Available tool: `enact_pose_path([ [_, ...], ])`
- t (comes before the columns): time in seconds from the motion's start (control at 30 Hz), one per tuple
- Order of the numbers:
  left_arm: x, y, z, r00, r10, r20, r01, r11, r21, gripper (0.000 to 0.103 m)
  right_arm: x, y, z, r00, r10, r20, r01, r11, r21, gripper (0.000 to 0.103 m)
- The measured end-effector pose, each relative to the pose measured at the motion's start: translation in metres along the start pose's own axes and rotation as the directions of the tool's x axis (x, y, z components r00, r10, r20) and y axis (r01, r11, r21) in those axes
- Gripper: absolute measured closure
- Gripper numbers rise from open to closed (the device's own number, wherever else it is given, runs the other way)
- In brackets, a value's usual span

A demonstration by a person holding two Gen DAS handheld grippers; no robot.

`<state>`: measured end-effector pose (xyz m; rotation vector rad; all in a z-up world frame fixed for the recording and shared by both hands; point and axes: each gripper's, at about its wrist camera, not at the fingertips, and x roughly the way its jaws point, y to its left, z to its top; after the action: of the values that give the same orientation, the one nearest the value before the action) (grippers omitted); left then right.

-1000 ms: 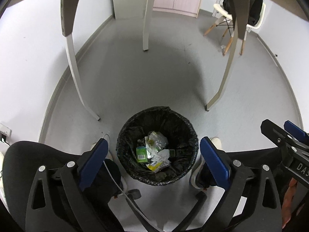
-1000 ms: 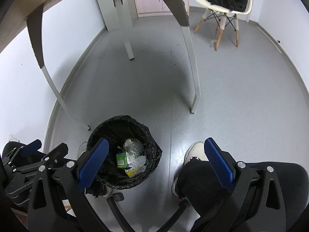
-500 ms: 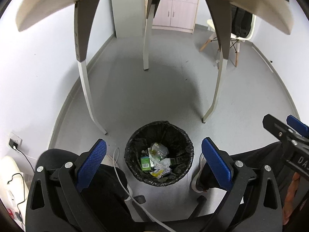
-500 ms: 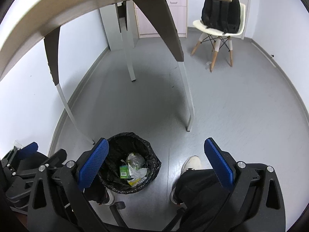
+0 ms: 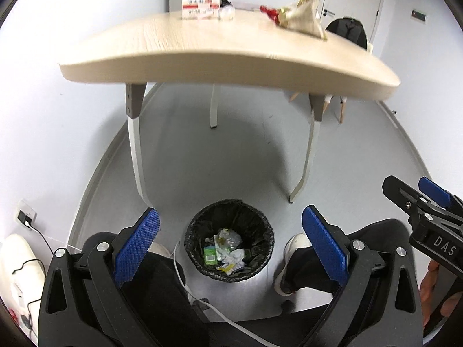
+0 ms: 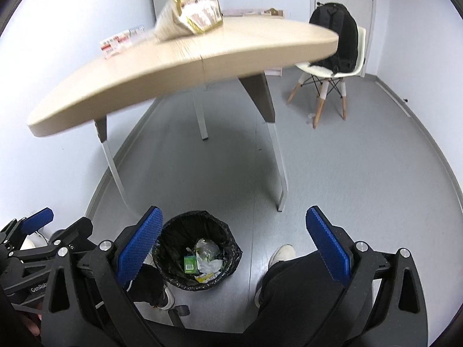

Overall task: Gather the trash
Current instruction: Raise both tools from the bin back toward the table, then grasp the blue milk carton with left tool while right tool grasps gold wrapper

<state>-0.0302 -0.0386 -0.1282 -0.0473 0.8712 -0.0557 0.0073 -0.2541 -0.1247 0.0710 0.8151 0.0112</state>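
A black-lined trash bin stands on the floor between the person's feet, with wrappers and a green carton inside; it also shows in the right wrist view. My left gripper is open and empty high above the bin. My right gripper is open and empty, beside the left one. On the wooden table lie a crumpled beige bag, a red wrapper and a red-and-white box. The bag and box also show in the right wrist view.
The table has slanted white legs. A white chair with a black backpack stands at the back right. The person's legs and white shoes flank the bin. A wall socket with a cable is at the left.
Both grippers have risen from just above the bin to above the table's edge. The tabletop and the trash on it have come into view. Both stay open.
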Motion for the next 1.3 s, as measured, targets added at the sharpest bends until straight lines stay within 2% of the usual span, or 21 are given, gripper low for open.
enact_pose_path([
  [0.37, -0.051, 0.001, 0.019, 0.997, 0.019, 0.08, -0.017, 1.0, -0.02, 0.006, -0.051, 0.01, 0.026, 0.995, 0.016, 0.102, -0.013, 0.999, -0.035, 0.008],
  [0.73, -0.08, 0.009, 0.05, 0.991, 0.027, 0.131, -0.02, 0.998, -0.054, 0.006, -0.073, 0.01, 0.059, 0.986, 0.042, 0.16, -0.035, 0.998, -0.044, 0.008],
  [1.0, -0.072, 0.018, 0.079, 0.991, 0.029, 0.127, -0.02, 0.997, -0.073, 0.006, -0.069, 0.009, 0.09, 0.984, 0.028, 0.178, -0.019, 0.998, -0.054, 0.008],
  [1.3, -0.049, 0.024, 0.127, 0.992, 0.035, 0.119, -0.026, 0.996, -0.08, 0.006, -0.047, 0.013, 0.129, 0.985, 0.019, 0.171, -0.009, 0.998, -0.061, 0.008],
])
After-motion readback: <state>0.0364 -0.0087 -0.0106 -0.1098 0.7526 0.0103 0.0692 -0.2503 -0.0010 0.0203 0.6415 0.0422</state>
